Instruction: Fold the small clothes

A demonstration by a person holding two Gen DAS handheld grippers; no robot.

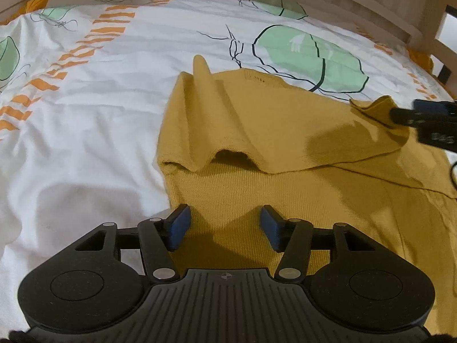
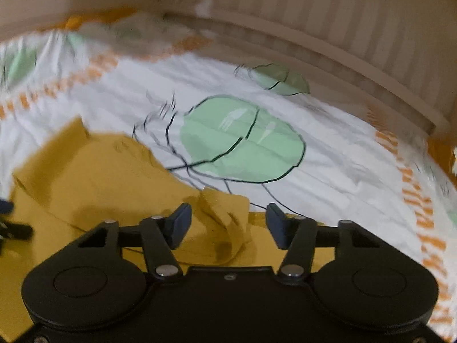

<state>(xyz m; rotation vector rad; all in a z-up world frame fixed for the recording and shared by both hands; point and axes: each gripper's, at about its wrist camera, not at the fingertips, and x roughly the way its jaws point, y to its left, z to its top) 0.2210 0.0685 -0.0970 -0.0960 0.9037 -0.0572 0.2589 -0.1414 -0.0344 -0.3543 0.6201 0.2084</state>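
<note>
The left gripper (image 1: 224,228), its blue pads apart and clenching nothing, hovered over the near part of a mustard-yellow knitted garment (image 1: 257,188). Just beyond its tips a folded-over flap of the same knit lay across the garment. The right gripper (image 2: 228,225) also stood released, a rumpled fold of yellow knit lying loose between its jaws, untouched by either pad. Past both tools spread the white bedsheet (image 1: 85,100) printed with green leaf shapes and orange stripes, then the pale wooden bed frame (image 1: 357,3).
</note>
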